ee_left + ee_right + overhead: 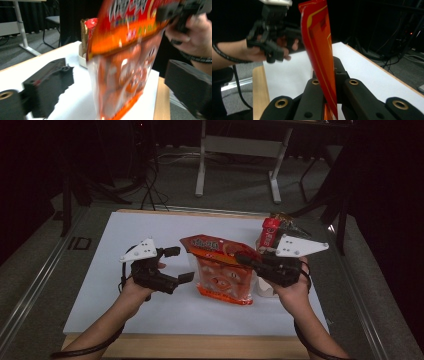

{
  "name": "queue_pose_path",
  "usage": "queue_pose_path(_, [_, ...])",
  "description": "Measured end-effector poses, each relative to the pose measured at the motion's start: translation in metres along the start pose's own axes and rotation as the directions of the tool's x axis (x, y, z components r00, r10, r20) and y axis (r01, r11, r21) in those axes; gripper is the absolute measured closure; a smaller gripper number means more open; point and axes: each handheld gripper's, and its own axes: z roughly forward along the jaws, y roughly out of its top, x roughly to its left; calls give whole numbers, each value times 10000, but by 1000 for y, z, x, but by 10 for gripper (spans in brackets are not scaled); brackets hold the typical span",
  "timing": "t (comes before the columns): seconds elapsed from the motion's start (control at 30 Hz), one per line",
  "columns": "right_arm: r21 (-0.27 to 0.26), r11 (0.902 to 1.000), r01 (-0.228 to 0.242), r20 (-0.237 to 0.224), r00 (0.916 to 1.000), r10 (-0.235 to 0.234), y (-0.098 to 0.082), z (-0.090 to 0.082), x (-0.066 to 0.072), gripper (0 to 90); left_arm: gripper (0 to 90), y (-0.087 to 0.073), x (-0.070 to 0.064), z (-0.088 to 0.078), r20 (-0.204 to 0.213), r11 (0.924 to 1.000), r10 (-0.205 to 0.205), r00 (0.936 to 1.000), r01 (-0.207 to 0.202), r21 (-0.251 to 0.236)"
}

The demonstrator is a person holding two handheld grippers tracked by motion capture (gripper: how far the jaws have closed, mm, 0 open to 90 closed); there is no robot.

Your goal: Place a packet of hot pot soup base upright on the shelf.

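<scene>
An orange and red snack bag (pixel 220 270) stands upright in the middle of the white tabletop (pixel 100 295). My right gripper (pixel 245 259) is shut on the bag's top right corner. In the right gripper view the jaws (pixel 325 85) pinch the red sealed edge of the bag (pixel 319 37), seen edge-on. My left gripper (pixel 180 265) is open just left of the bag, jaws wide apart and not touching it. In the left gripper view the bag (pixel 125 62) rises a little ahead, between the spread jaws of that gripper (pixel 120 92).
A white tub (pixel 267 287) sits behind the right hand, with a red packet (pixel 269 232) and a gold one beside it near the table's right edge. The table's wooden front edge (pixel 200 347) runs below. A desk frame (pixel 240 150) stands on the floor beyond.
</scene>
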Motion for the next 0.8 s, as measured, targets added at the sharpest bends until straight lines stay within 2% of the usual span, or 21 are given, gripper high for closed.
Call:
queue_pose_path(0.07, [-127, 9999, 2, 132, 9999, 0, 3, -4, -1, 900, 25, -6, 0, 0, 54, 10000, 9, 10000, -10, 84])
queue_pose_path(0.17, [-388, 9992, -6, 369, 9993, 20, 8, -13, -5, 900, 25, -15, -1, 0, -56, 9996, 280, 9996, -280, -5])
queue_pose_path(0.23, [-513, 9987, 1, 487, 9988, 24, 12, -20, -7, 900, 25, -22, -1, 0, -18, 9997, 243, 9997, -243, -48])
queue_pose_path(0.53, [-792, 9968, -52, 1108, 9937, 139, 27, -46, -19, 900, 26, -45, 3, -6, -138, 9992, 156, 9998, -151, 362])
queue_pose_path(0.57, [-836, 9965, -53, 1173, 9930, 151, 29, -50, -21, 900, 26, -52, 4, -9, -153, 9989, 125, 9998, -118, 444])
queue_pose_path(0.6, [-917, 9958, -51, 1419, 9897, 181, 31, -57, -25, 900, 31, -55, 4, -9, -187, 9989, 68, 9998, -59, 469])
queue_pose_path(0.67, [-975, 9952, -60, 1647, 9861, 221, 32, -63, -29, 900, 34, -62, 5, -12, -303, 9973, 18, 9995, 4, 730])
queue_pose_path(0.77, [-1009, 9948, -132, 1870, 9818, 320, 32, -70, -34, 900, 34, -69, 5, -16, -368, 9961, 42, 9993, -9, 884])
queue_pose_path(0.8, [-1052, 9943, -181, 2045, 9781, 395, 32, -76, -38, 900, 34, -71, 5, -18, -421, 9957, -36, 9991, 75, 925])
